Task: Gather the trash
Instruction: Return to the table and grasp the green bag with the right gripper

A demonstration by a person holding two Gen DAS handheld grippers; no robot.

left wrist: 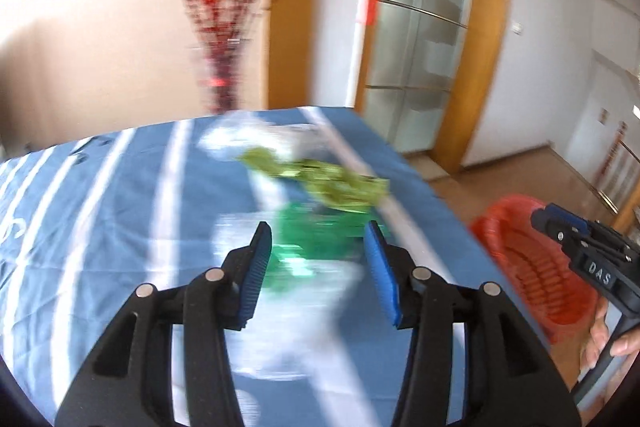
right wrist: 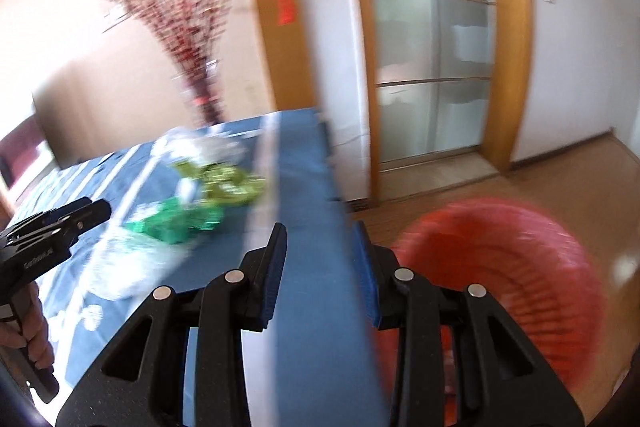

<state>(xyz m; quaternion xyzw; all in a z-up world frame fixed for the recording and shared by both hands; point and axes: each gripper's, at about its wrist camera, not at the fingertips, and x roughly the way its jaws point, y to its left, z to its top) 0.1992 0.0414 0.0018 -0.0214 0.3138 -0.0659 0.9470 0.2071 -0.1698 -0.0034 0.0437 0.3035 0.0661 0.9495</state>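
Note:
Crumpled wrappers lie on the blue striped tablecloth (left wrist: 100, 211): a yellow-green one (left wrist: 332, 179) far, a dark green one (left wrist: 316, 235) nearer, and clear plastic (left wrist: 248, 139) around them. My left gripper (left wrist: 318, 251) is open and empty, hovering just in front of the dark green wrapper. My right gripper (right wrist: 320, 255) is open and empty over the table's right edge, beside the red basket (right wrist: 520, 267). The wrappers also show in the right wrist view (right wrist: 188, 223), left of the right gripper. Both views are motion-blurred.
The red basket (left wrist: 528, 267) stands on the wooden floor right of the table. A vase of red branches (left wrist: 224, 79) stands behind the table. A glass door in a wooden frame (right wrist: 432, 67) is at the back right.

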